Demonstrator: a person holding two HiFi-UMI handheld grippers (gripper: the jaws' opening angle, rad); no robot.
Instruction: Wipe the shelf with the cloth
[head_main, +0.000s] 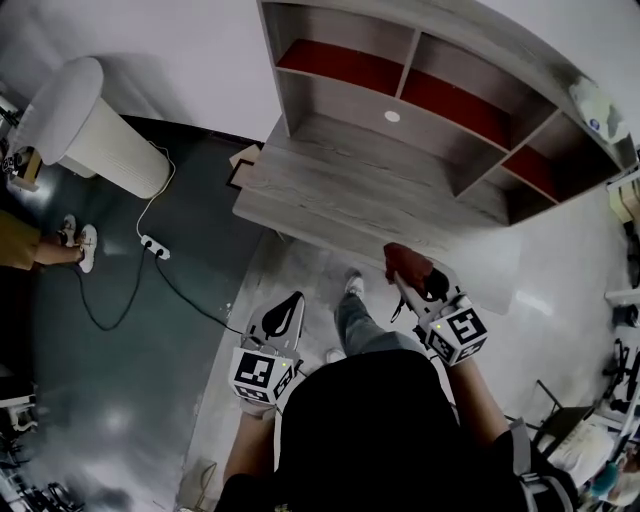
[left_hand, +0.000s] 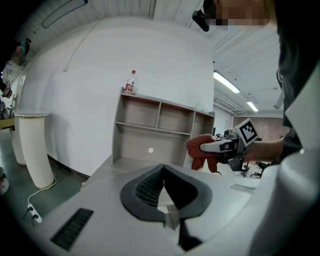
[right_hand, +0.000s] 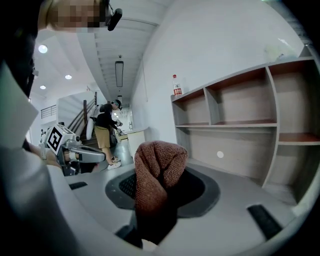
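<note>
below the head camera, the person stands at a wooden desk (head_main: 330, 195) that carries an open shelf (head_main: 400, 100) with red-lined upper compartments. right gripper (head_main: 408, 278): clenched on a rust-red knitted cloth (right_hand: 156, 172), which bulges up over the jaw tips and hangs down between them. in the head view the cloth is held in the air just in front of the desk's near edge, not touching desk or shelf. left gripper (head_main: 291, 303): held lower and further from the desk, well apart from the right one; its own view shows the two dark pads (left_hand: 145, 189) meeting at the tips with nothing between them. a plastic bottle (left_hand: 130, 82) stands on top of the shelf at its left end. a white cylindrical unit (head_main: 95, 125) and a power strip (head_main: 153, 246) are on the dark floor to the left. a second person (right_hand: 105, 131) stands in the background of the right gripper view.
</note>
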